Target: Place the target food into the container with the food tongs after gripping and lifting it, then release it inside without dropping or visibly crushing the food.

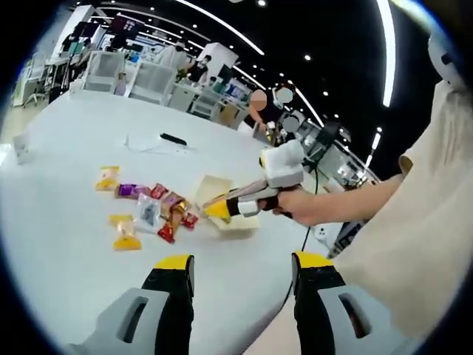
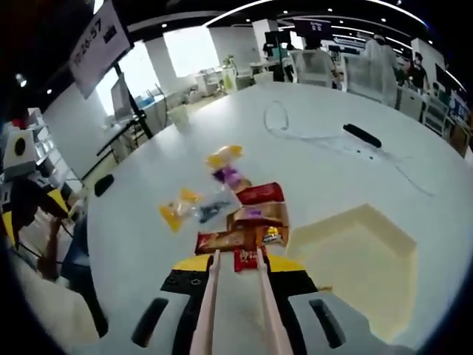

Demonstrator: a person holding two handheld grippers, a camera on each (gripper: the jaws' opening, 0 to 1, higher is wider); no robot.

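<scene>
On the white table [image 2: 384,118], snack packets lie scattered beside a pale container [image 2: 362,259].
Right gripper [image 2: 238,266] is clamped on the pink food tongs [image 2: 235,303], whose tips sit slightly apart just short of a red packet [image 2: 250,258] at the near edge of the pile; the container lies just to the right of them; left gripper [image 1: 240,266] hangs above the table, jaws wide with nothing between; the right gripper [image 1: 247,203] appears there held by a hand [image 1: 310,205], over the container [image 1: 233,222].

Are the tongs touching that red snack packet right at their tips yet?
Cannot tell. In the right gripper view the tongs end right at the red packet, their tips overlapping its edge, but nothing shows whether they rest on it or hover above.
</scene>
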